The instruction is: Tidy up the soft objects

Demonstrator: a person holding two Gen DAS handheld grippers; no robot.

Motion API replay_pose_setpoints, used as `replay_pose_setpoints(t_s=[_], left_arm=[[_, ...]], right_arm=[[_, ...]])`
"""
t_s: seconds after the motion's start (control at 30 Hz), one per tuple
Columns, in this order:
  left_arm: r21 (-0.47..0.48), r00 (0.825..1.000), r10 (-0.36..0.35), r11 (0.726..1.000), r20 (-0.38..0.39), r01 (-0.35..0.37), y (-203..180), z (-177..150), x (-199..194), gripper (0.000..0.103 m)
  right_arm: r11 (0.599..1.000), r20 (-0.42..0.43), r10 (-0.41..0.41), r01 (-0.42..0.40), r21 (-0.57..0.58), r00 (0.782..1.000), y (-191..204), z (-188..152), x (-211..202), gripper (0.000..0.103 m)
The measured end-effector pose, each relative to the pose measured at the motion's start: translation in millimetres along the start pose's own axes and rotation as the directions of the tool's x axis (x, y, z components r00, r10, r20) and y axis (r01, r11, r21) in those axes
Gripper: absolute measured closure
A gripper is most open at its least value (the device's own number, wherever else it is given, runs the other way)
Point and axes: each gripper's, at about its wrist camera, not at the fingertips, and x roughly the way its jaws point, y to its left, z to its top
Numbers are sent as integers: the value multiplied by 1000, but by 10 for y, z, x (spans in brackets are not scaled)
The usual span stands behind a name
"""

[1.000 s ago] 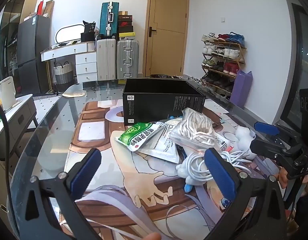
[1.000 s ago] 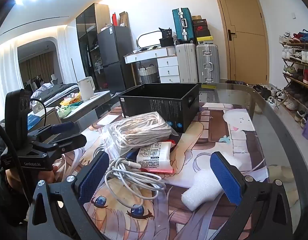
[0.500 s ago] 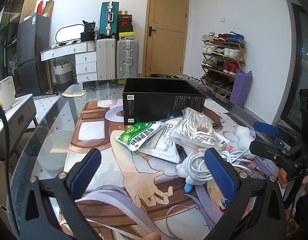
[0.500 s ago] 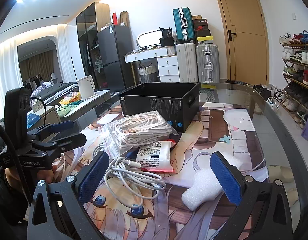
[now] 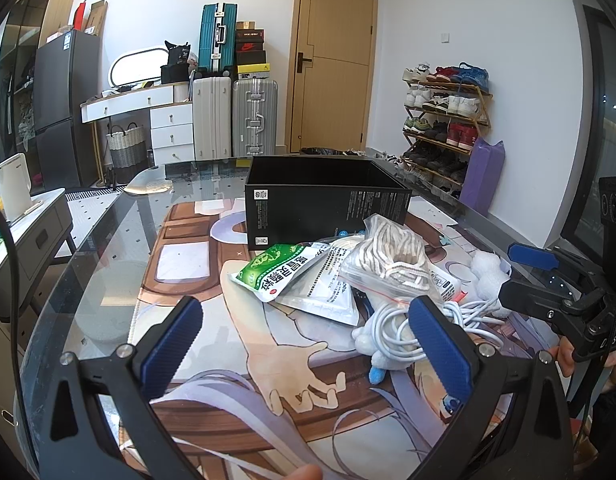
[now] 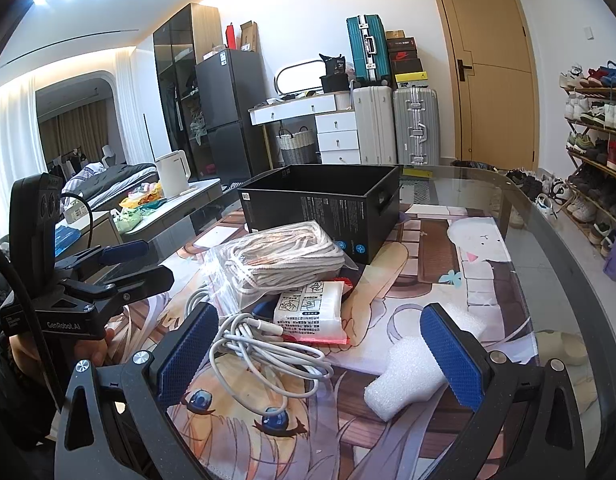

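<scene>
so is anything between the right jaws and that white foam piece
Nothing visible. The foam piece lies alone on the printed mat, just ahead of the open right gripper, near its right jaw. The white cable sits off to the left.

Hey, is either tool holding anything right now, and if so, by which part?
Nothing is held. The left tool and the right tool are both open, hovering apart from the pile of soft items in front of the black open-top box.
</scene>
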Motion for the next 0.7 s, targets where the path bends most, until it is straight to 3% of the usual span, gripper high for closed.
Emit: replay_pose_setpoints(t_s=[0.7], left_arm=[[2, 1000, 1, 1000, -1, -1, -1, 0, 1, 0]], right_arm=[[1000, 0, -2, 2, -2, 1000, 3, 5, -2, 0]])
